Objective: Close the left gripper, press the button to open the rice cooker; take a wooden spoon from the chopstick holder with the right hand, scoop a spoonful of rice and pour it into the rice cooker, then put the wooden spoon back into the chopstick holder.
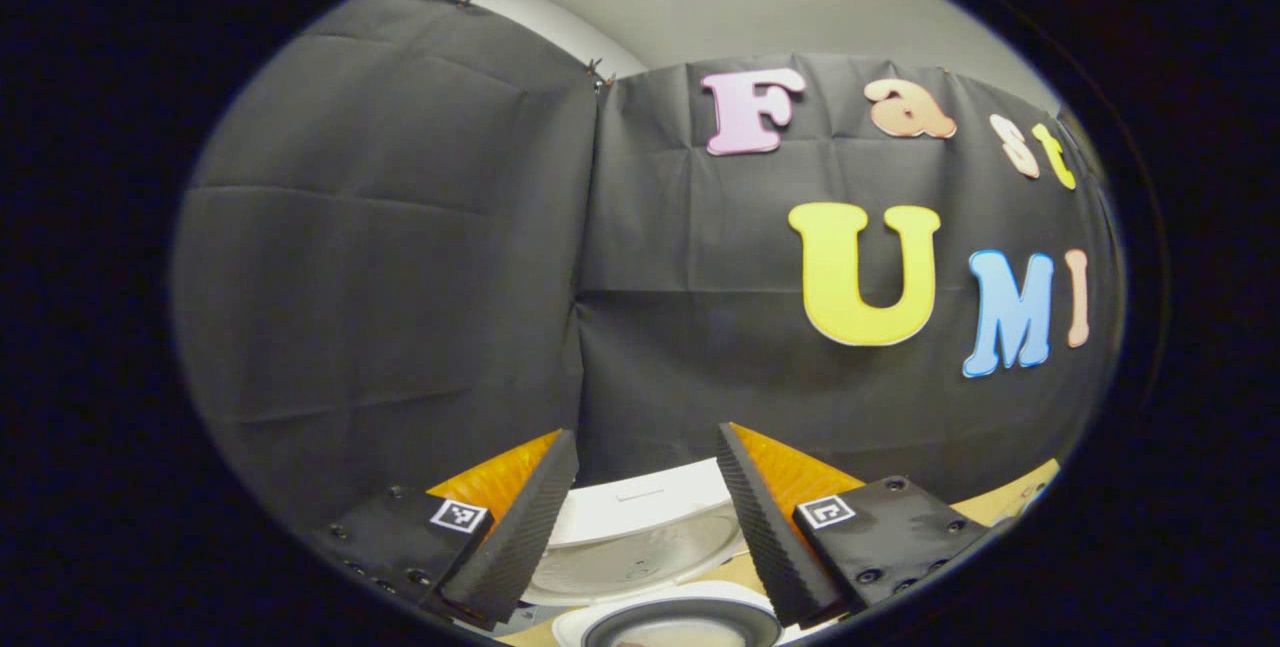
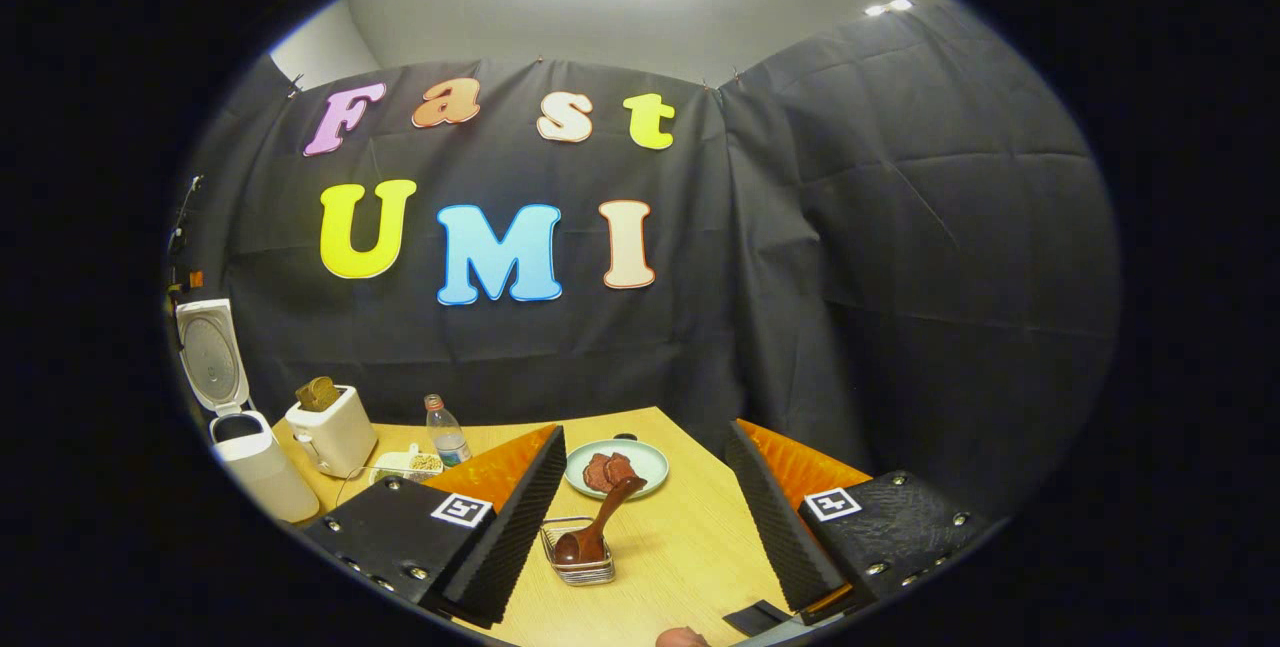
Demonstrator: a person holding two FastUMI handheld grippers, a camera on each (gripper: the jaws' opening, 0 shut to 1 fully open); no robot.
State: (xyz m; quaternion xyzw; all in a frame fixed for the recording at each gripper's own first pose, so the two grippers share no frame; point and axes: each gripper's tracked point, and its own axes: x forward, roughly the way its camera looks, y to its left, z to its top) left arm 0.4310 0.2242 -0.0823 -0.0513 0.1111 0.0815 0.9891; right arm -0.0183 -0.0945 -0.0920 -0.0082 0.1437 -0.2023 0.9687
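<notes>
Right tool: fingers apart, empty, hovering above bench. Wooden spoon directly ahead, between fingers, nearer left finger. Bowl end down in wire chopstick holder; handle leans toward 1 o'clock, tip free. Right tool nearer; judged next: descend, clamp handle.

Rice cooker at 9 o'clock in right gripper view, lid standing open; contents cannot tell.

Plate beyond holder, at 12 o'clock, holds dark reddish pieces. Toaster beside cooker, something brown in slot.

Left tool: fingers apart, empty, over open cooker.

Left tool and right tool: ribbed black fingers, orange backing, screwed black plates, square markers
</notes>
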